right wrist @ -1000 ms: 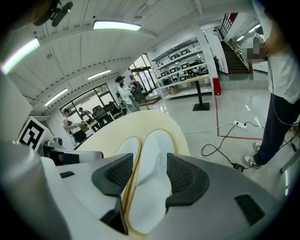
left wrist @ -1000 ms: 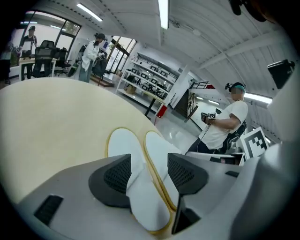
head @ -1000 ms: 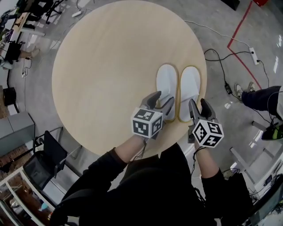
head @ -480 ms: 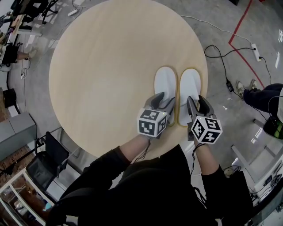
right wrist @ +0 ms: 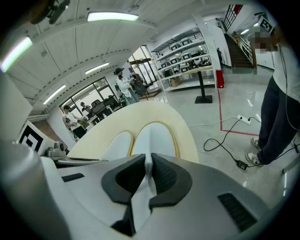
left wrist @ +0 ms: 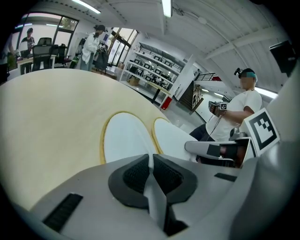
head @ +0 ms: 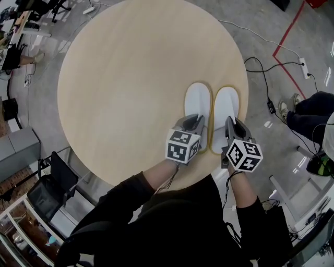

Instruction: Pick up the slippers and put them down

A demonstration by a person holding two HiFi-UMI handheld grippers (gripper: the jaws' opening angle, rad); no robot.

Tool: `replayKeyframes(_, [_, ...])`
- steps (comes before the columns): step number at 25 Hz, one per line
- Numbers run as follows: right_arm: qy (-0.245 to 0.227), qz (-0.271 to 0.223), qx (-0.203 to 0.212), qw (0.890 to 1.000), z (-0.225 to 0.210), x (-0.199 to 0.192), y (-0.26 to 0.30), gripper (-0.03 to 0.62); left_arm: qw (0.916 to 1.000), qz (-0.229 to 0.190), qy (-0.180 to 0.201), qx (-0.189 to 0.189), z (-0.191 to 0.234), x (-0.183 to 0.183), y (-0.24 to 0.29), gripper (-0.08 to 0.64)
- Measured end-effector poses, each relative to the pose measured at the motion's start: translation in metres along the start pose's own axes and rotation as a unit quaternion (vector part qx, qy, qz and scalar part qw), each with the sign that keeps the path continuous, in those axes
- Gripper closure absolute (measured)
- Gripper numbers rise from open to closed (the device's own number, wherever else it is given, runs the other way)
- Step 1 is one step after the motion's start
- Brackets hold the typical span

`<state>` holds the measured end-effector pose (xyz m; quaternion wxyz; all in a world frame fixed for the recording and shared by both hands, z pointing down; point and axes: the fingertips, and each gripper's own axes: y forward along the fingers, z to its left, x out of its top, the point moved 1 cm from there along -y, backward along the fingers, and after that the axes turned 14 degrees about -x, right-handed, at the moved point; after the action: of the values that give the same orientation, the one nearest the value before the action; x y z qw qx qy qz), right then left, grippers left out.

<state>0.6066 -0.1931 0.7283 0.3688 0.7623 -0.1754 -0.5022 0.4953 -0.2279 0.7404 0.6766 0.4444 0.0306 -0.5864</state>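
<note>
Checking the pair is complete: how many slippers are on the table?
2. The left slipper and the right slipper lie side by side on the table, near its right edge in the head view; none seems hidden.

Overall level: bright and even indoor light across the tabletop (head: 130, 78).
Source: ceiling strip lamps (left wrist: 166, 7), lit overhead in both gripper views; some daylight through far windows (left wrist: 44, 21).
Shadows: soft and faint, with no hard edges on the tabletop.
Glare: slippers (head: 211, 107) nearly washed out white, little surface detail; glossy floor (right wrist: 220, 112) reflects light.
Distortion: strong fisheye in both gripper views, black vignette at the corners; head view bends mildly at its rim.
Focus: head view sharp; nearest foreground in gripper views slightly soft.
</note>
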Motion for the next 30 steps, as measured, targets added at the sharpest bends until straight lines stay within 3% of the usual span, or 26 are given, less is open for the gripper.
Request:
replayKeyframes(8, [0.017,-0.004,0.008,1.0,0.001,0.001,-0.008,0.56,0.9997,-0.01,-0.003,-0.023,-0.004,0.002,-0.006,0.531])
replayKeyframes(13, [0.035,-0.022,0.008,0.999,0.002,0.01,-0.021,0.563,0.9993,-0.035,0.011,-0.004,-0.008,0.016,-0.017,0.529])
replayKeyframes(19, [0.036,-0.037,0.016,0.999,0.006,0.02,-0.04,0.561,0.9988,-0.047,0.009,-0.009,-0.026,0.021,-0.029,0.529])
replayKeyframes(30, [0.025,-0.077,0.029,0.996,0.045,0.031,-0.111,0.561,0.9921,-0.12,-0.019,-0.032,-0.059,0.034,-0.11,0.529])
